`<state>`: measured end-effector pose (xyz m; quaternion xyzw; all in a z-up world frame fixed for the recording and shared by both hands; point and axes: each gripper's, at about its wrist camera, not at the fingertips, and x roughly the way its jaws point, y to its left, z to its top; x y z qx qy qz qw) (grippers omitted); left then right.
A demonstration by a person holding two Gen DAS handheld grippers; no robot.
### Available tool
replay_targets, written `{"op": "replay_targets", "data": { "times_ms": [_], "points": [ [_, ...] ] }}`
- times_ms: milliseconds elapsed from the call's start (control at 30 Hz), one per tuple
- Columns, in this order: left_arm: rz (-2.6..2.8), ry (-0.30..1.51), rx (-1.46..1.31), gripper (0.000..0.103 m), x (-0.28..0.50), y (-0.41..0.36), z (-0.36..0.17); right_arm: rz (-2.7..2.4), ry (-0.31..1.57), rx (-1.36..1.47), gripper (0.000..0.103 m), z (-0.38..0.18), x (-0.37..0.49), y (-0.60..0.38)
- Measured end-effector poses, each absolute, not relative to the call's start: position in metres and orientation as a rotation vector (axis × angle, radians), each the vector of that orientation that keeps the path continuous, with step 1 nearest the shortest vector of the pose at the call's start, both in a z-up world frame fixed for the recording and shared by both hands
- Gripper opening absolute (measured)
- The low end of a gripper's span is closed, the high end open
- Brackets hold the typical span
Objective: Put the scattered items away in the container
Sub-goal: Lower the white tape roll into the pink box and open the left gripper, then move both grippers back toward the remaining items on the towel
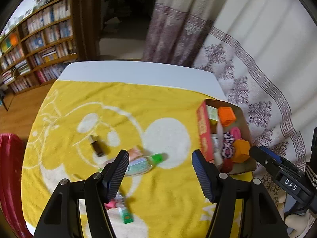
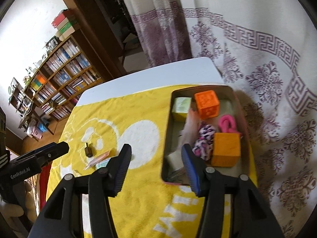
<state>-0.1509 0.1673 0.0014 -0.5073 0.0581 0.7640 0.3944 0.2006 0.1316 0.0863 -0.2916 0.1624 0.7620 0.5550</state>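
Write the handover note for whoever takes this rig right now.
Left gripper: open, empty, over the towel.
Right gripper: open, empty, at the box's near corner.
Done, in the box: two orange cubes, green cube, pink cord, patterned scrunchie.
Left, on the towel: dark bottle, green-capped bottle, pink packet, green tube.

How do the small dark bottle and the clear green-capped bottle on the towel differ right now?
The small dark bottle is opaque brown, while the clear green-capped bottle is see-through with a printed label. The dark one is shorter and slimmer; the clear one is larger. The dark bottle lies apart, while the clear one rests beside a pink packet. Both lie on their sides on the yellow towel, outside the box.
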Motion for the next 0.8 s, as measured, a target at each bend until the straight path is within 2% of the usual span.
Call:
{"op": "replay_targets", "data": {
  "times_ms": [400, 800],
  "points": [
    [2.003, 0.079, -1.361, 0.067, -0.196, 0.092, -0.019, 1.859, 0.375, -0.736, 0.059, 0.057, 0.136, 0.118],
    [1.988, 0.084, -1.404, 0.068, -0.216, 0.052, -0.041, 1.884, 0.374, -0.827, 0.059, 0.017, 0.083, 0.108]
  ]
}}
